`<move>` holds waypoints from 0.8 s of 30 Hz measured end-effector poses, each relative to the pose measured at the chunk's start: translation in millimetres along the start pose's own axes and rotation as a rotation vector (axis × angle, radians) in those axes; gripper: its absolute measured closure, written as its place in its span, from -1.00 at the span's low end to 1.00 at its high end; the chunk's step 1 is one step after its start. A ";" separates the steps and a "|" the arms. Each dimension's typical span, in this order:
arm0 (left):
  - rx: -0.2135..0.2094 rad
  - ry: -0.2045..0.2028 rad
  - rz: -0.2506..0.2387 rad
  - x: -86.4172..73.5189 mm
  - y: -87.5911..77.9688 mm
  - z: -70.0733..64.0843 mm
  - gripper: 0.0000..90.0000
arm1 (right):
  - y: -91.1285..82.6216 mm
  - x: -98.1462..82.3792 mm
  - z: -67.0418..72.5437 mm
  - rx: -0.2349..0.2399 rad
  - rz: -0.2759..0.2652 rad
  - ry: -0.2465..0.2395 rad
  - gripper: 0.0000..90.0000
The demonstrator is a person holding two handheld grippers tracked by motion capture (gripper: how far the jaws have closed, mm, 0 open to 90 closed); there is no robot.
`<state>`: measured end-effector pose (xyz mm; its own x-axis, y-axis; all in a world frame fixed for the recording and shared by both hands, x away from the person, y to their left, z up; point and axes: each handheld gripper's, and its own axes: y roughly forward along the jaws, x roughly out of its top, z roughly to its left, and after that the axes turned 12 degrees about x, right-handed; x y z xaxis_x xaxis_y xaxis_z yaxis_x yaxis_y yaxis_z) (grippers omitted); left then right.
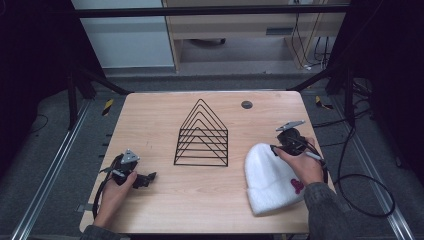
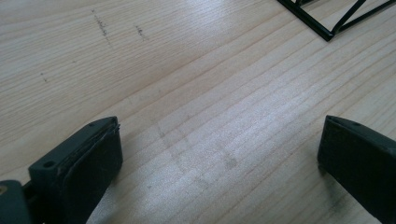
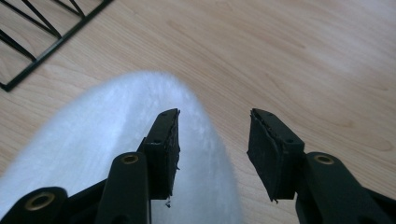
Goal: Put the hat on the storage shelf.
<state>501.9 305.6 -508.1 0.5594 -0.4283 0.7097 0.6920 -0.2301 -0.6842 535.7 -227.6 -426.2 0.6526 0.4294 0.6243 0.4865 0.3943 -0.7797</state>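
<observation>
A white fuzzy beanie (image 1: pixel 270 177) with a red patch lies on the wooden table (image 1: pixel 150 115) at the front right. My right gripper (image 1: pixel 281 144) hovers at the hat's far tip. In the right gripper view its jaws (image 3: pixel 215 126) stand apart: the left jaw is above the beanie (image 3: pixel 107 140) and the right jaw above bare wood, and nothing is pressed between the pads. My left gripper (image 1: pixel 149 178) rests near the front left, and in the left gripper view it is wide open (image 2: pixel 219 135) over bare wood.
A black wire rack (image 1: pixel 201 136) shaped like a row of peaked frames stands at the table's middle; its corner (image 2: pixel 334 16) and base (image 3: pixel 42 28) show in the gripper views. A dark round grommet (image 1: pixel 246 104) sits at the back. Cables trail off the right edge.
</observation>
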 end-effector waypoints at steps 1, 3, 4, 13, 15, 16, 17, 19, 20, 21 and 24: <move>0.000 0.000 0.000 0.0 0.0 0.0 -1.00 | 8.8 -0.7 -3.8 0.021 0.020 0.010 0.18; 0.000 0.000 0.000 0.0 0.0 0.0 -1.00 | 14.6 -1.7 -6.4 0.027 0.034 0.023 0.16; 0.000 0.001 0.000 0.0 0.0 0.1 -1.00 | 14.6 -1.7 -6.4 0.027 0.034 0.023 0.16; 0.000 0.001 0.000 0.0 0.0 0.1 -1.00 | 38.0 -8.8 -11.4 0.076 0.098 0.076 -0.03; 0.000 0.001 0.000 0.0 0.0 0.0 -1.00 | 41.7 -11.2 -11.5 0.082 0.107 0.080 -0.05; 0.000 0.001 0.000 0.0 0.0 0.1 -1.00 | 43.2 -12.3 -11.3 0.084 0.110 0.086 -0.06; 0.000 0.001 0.000 0.0 0.0 0.1 -1.00 | 43.2 -12.3 -11.3 0.084 0.110 0.086 -0.06; 0.000 0.001 0.000 0.0 0.0 0.0 -1.00 | 45.2 -14.6 -12.2 0.092 0.116 0.088 -0.07; 0.001 0.002 0.001 0.0 -0.1 0.0 -1.00 | 46.3 -16.4 -11.9 0.101 0.116 0.093 0.00; 0.000 0.001 0.000 0.0 -0.1 0.0 -1.00 | 46.5 -16.8 -11.6 0.102 0.116 0.091 0.04; 0.000 0.001 0.001 0.0 -0.1 0.0 -1.00 | 47.4 -17.7 -10.2 0.125 0.118 0.092 0.27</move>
<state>501.9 305.6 -508.0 0.5595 -0.4294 0.7090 0.6915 -0.2298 -0.6848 553.2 -224.8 -474.7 0.7541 0.4050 0.5170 0.3309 0.4458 -0.8318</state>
